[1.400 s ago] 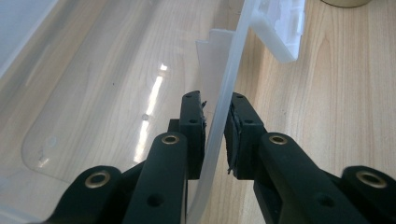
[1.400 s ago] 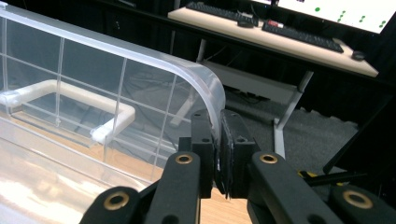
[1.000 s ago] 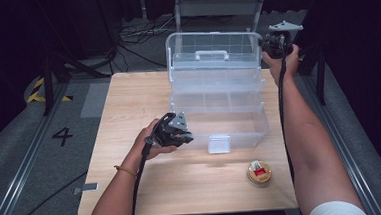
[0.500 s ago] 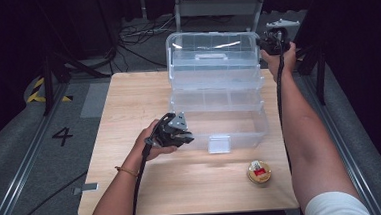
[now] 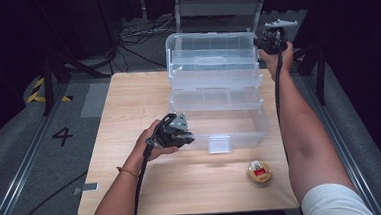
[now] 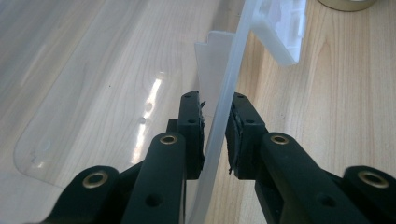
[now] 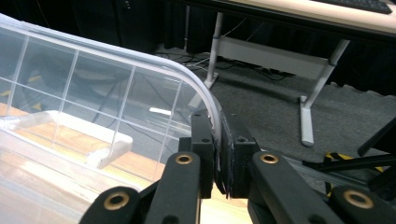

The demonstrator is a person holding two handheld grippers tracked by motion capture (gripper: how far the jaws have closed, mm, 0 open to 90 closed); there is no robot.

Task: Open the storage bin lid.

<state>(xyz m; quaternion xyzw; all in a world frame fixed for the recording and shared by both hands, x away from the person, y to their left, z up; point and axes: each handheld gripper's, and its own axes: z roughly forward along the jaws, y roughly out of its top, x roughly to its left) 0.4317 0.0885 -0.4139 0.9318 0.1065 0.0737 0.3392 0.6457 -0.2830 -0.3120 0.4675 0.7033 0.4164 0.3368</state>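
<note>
A clear plastic box [image 5: 230, 127] stands on the wooden table [image 5: 128, 106] with its lid [image 5: 210, 61] raised upright at the back. My left gripper [image 5: 188, 137] is shut on the box's front left wall; in the left gripper view the thin wall [image 6: 224, 107] is pinched between the jaws of that gripper [image 6: 215, 112]. My right gripper [image 5: 262, 42] is shut on the lid's upper right corner. In the right gripper view the lid's curved edge [image 7: 205, 95] runs into the right gripper [image 7: 219, 126], and the lid's handle [image 7: 70, 128] shows through the clear panel.
A white latch [image 5: 219, 144] hangs on the box's front. A small round tin [image 5: 258, 172] lies on the table near the front right. Behind the table are a grey floor, cables and a desk frame [image 7: 308, 93]. A rail [image 5: 26, 162] runs along the left.
The right gripper has shifted a little to the left with the lid's corner in it. The left hand and the box's base have stayed where they were.
</note>
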